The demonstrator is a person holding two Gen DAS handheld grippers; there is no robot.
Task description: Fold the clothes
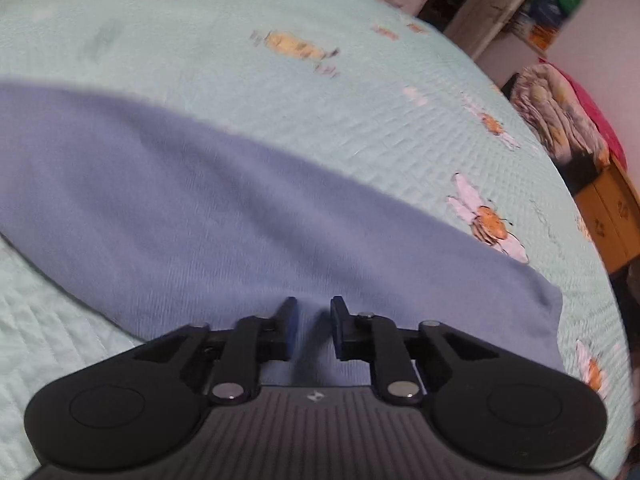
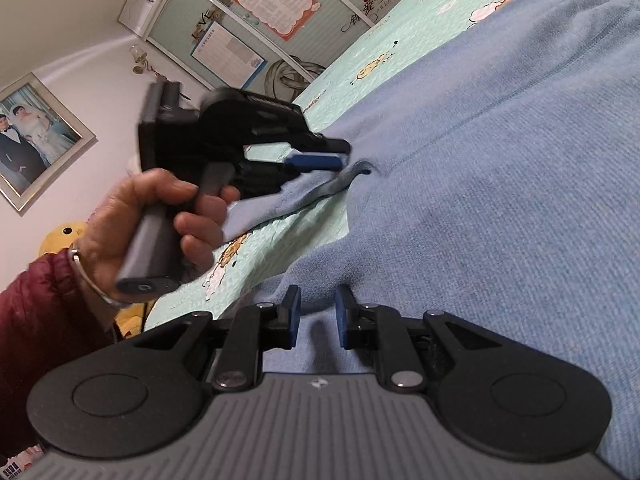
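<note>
A blue knitted sweater [image 1: 200, 200] lies spread over a mint bedspread [image 1: 320, 100] printed with bees and flowers. In the left wrist view my left gripper [image 1: 314, 316] is at the sweater's near edge, jaws a narrow gap apart with blue fabric bunched between the pads. In the right wrist view the sweater [image 2: 500, 200] fills the right side. The left gripper [image 2: 344, 154], held by a hand [image 2: 132, 216] in a dark red sleeve, pinches a curled fold of the edge, which is raised off the bedspread [image 2: 304, 216]. My right gripper [image 2: 319, 304] is shut on the puckered near edge.
A pile of folded bedding [image 1: 556, 116] sits on a wooden cabinet [image 1: 616, 216] past the bed's right side. Wardrobe doors with posters [image 2: 276, 0], a framed photograph [image 2: 32, 136] and a yellow plush toy [image 2: 60, 236] stand beyond the bed's far side.
</note>
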